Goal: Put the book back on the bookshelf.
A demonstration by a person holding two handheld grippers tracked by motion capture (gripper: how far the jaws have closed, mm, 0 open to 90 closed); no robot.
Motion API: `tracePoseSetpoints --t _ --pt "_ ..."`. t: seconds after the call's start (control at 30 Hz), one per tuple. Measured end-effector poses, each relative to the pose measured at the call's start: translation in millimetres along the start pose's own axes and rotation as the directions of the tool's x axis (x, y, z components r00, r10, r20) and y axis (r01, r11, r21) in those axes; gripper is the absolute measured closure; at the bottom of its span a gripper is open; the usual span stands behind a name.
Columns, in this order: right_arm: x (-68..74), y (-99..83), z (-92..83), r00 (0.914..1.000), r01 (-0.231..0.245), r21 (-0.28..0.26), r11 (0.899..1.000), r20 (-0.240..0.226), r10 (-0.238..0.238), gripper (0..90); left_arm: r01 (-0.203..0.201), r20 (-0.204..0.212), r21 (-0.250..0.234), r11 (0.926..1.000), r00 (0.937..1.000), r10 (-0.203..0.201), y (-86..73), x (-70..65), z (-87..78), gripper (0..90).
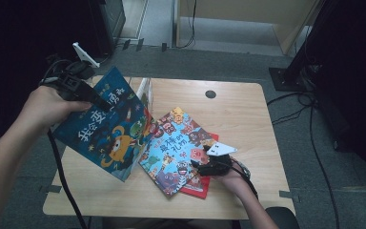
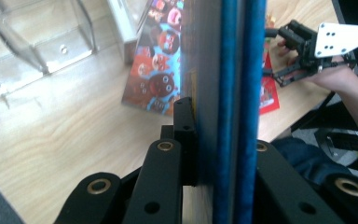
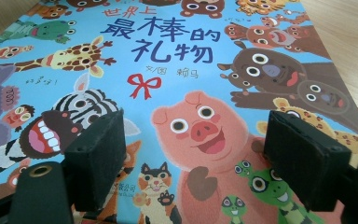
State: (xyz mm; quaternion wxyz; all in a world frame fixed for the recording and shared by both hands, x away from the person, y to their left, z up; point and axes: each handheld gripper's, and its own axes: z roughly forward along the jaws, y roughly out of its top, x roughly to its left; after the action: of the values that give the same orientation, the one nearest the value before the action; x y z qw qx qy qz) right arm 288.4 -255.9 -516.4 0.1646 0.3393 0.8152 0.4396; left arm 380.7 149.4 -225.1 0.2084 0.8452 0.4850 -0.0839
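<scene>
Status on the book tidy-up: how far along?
Done: the blue book is lifted clear of the table, clamped in the left hand-held gripper. In hand: carrying it near the clear rack. Left: the animal book and the red one beneath it; the right hand-held gripper is open over them.

Lab: black curtains (image 1: 9,38), taped table (image 1: 248,109), floor cables (image 1: 314,143).

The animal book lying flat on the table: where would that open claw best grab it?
Probably at the animal book near edge, coming in low from the person's side. It lies flat on a red book and overhangs it, so one pad of the right claw could slip under the thin cover there.
</scene>
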Motion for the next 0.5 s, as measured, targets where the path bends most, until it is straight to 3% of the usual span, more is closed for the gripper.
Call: tracePoseSetpoints --t 0.17,0.5 --pt "0.0 -0.3 0.5 1.0000 0.003 -0.004 1.000 0.000 -0.003 19.0 0.011 -0.020 -0.004 0.9999 0.9997 -0.011 -11.4 9.2 -8.8 84.0" --pt "0.4 -0.7 1.8 1.0000 0.003 -0.011 1.000 0.005 -0.003 17.4 0.073 -0.026 -0.033 0.9968 0.9969 -0.074 -40.4 32.8 -29.5 83.9"
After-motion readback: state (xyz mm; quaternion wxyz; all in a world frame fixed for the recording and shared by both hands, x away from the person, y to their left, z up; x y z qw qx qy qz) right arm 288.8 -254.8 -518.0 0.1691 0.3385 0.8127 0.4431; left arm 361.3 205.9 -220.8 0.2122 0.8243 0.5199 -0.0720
